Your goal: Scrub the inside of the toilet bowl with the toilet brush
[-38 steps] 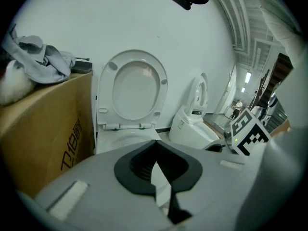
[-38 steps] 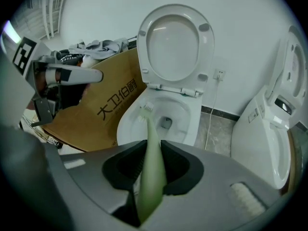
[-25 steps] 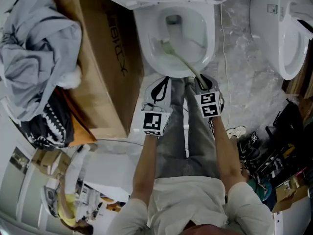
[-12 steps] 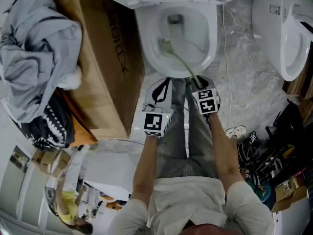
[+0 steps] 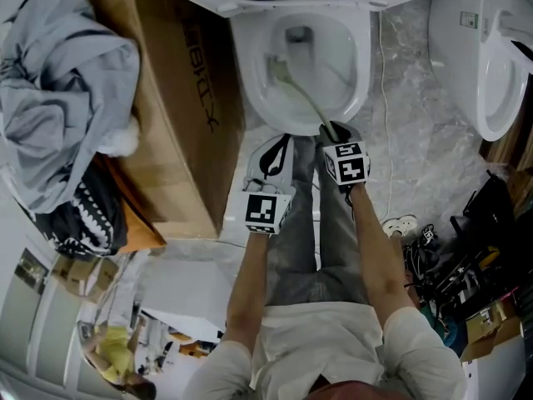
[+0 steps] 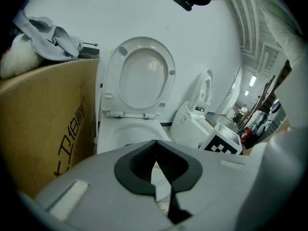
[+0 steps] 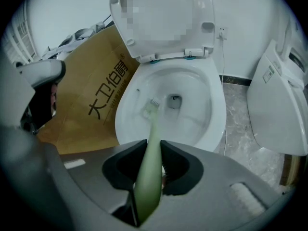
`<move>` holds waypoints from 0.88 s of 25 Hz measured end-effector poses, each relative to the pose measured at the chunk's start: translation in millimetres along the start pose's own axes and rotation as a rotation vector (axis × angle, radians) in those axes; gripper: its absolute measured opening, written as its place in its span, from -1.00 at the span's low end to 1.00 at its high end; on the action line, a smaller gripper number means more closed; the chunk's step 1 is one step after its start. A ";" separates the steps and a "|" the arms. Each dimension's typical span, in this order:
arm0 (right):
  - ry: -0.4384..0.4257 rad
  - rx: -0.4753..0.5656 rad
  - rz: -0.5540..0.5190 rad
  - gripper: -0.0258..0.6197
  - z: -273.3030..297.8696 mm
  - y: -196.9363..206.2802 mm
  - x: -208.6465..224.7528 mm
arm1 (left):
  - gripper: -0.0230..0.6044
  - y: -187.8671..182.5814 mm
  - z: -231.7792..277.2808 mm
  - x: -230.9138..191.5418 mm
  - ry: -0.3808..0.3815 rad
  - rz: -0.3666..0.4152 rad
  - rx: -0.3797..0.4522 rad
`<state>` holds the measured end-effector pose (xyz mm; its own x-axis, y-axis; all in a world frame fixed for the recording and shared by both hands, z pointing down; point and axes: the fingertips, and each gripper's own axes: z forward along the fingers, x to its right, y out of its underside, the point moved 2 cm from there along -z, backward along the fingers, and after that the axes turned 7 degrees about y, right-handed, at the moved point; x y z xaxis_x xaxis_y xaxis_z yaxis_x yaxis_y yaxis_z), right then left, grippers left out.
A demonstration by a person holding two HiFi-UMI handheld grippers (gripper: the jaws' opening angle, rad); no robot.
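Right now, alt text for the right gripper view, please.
The right gripper is shut on the green toilet brush, whose bristle head is inside the open toilet bowl, beside the drain. A cardboard box stands at left, a second toilet at right.

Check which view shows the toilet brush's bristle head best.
Right gripper view: the toilet brush runs from the right tool, shut on its handle, to its bristle head, large and centred against the toilet bowl wall. Head view shows the head small, from above. Left gripper view shows no brush.
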<state>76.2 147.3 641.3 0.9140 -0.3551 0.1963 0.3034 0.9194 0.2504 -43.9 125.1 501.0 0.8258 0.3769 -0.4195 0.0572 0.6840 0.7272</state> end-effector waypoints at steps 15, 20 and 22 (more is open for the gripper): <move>0.018 0.056 0.112 -0.64 17.4 -50.2 0.2 | -0.86 0.1 -1.1 -15.3 -0.012 -0.030 -0.019; 0.046 0.051 0.078 -0.64 16.7 -66.4 9.9 | -0.86 -8.3 1.6 -18.8 -0.012 -0.027 -0.001; 0.063 0.041 0.048 -0.64 15.7 -72.9 16.0 | -0.86 -9.3 2.5 -19.6 -0.010 -0.029 -0.002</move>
<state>64.5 72.0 641.1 0.9427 -0.2982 0.1495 0.2487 0.9270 0.2808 -59.2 109.8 503.7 0.8295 0.3503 -0.4349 0.0802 0.6961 0.7135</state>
